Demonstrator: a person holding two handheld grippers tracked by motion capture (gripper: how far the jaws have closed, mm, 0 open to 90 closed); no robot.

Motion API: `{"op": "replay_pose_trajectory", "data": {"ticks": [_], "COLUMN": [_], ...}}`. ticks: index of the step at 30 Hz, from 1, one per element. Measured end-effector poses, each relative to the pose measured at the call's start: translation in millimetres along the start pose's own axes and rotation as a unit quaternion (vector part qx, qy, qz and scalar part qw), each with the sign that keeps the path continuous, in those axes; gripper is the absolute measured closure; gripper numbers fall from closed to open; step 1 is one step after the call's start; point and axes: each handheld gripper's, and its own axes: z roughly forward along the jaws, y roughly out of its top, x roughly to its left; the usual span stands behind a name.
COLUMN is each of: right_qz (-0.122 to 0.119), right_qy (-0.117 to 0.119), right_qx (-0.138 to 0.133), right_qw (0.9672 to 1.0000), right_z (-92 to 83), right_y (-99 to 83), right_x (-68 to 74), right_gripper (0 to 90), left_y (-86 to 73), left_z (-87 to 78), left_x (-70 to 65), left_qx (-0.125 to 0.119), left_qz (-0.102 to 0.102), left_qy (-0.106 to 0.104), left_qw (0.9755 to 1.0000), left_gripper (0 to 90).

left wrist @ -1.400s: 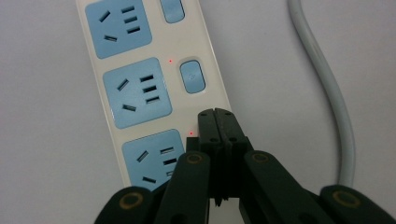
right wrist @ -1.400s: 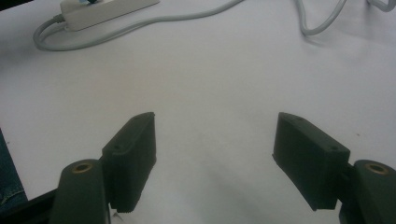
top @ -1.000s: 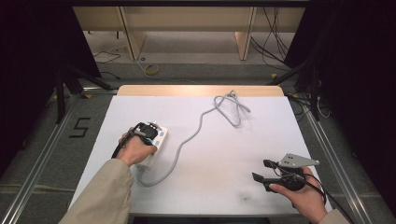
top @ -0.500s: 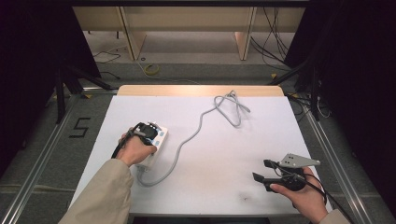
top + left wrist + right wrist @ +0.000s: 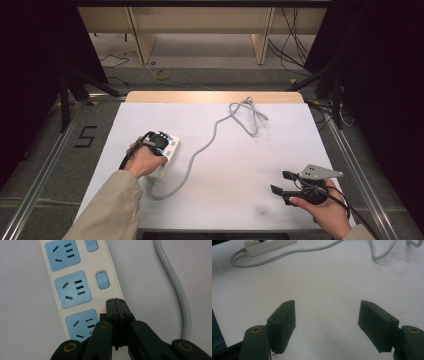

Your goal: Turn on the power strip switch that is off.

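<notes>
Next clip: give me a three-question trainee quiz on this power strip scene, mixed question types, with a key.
1. True or false: the left gripper has its jaws shut, tips over the power strip beside a blue switch.
2. How do the right gripper jaws stand? A) open over bare table B) shut on the grey cord C) shut on the strip
3. Fill in: the grey cord runs from the strip to a loose loop near the table's ___ edge.

Key: 1 true; 2 A; 3 far
</notes>
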Motion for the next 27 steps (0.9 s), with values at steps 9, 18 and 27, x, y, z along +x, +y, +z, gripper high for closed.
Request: {"op": "replay_pose_trajectory", "data": {"ticks": [9,18,27], "right_qz": [0.001,0.002,0.002], "right_qy": [-0.001,-0.001,0.000], "right_qx": [-0.001,-0.001,-0.001], "right_qw": [1.0000,1.0000,1.0000], "right_z": [-0.3,-0.3,-0.6], "right_y": [0.0,0.0,0.0], "right_x": [0.0,-0.7,-0.8], "right_gripper": [30.5,30.5,30.5], "left_y": [-0.9,-2.7,-3.9], "left_z": [-0.3,-2.2,-12.2], "left_x": [0.8,6.0,9.4], "left_qx": [-0.010,-0.029,-0.081], "left_qz": [-0.003,-0.018,-0.030], "left_qy": [0.004,-0.007,0.007], "left_qw": [0.9999,0.9994,0.9963], "left_gripper": [89.9,85.7,77.8]}}
